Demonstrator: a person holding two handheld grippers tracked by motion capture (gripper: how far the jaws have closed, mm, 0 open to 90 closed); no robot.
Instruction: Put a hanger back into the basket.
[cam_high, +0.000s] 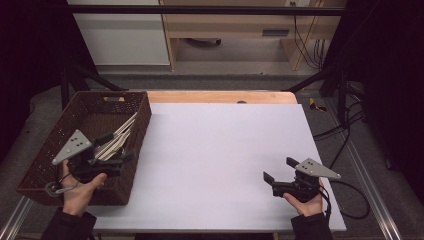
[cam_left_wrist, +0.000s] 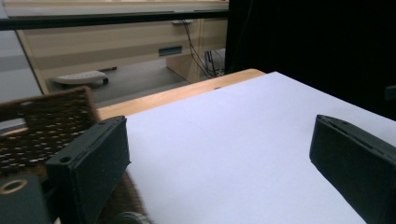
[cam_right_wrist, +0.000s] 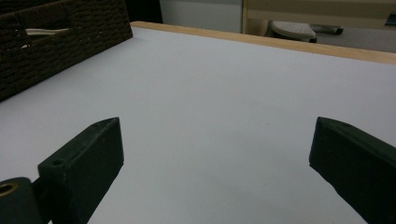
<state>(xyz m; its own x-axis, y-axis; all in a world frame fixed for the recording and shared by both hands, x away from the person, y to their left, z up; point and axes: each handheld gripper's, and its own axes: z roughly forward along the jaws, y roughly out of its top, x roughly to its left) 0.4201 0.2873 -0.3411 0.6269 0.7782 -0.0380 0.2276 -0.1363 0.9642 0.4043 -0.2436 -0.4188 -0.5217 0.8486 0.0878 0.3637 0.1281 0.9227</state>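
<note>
Wicker basket (cam_high: 35, 162) at sheet (cam_high: 215, 165) edge

One brown woven basket (cam_high: 50, 150) at 9 o'clock, a bunch of pale sticks (cam_high: 117, 137) inside, too overlapped to count; two grippers.

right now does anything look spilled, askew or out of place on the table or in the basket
Nothing stands out. The pale sticks lie bundled inside the basket, which sits at the white mat's left edge. Nothing lies spilled on the mat. Left gripper and right gripper both have open jaws holding nothing.
</note>
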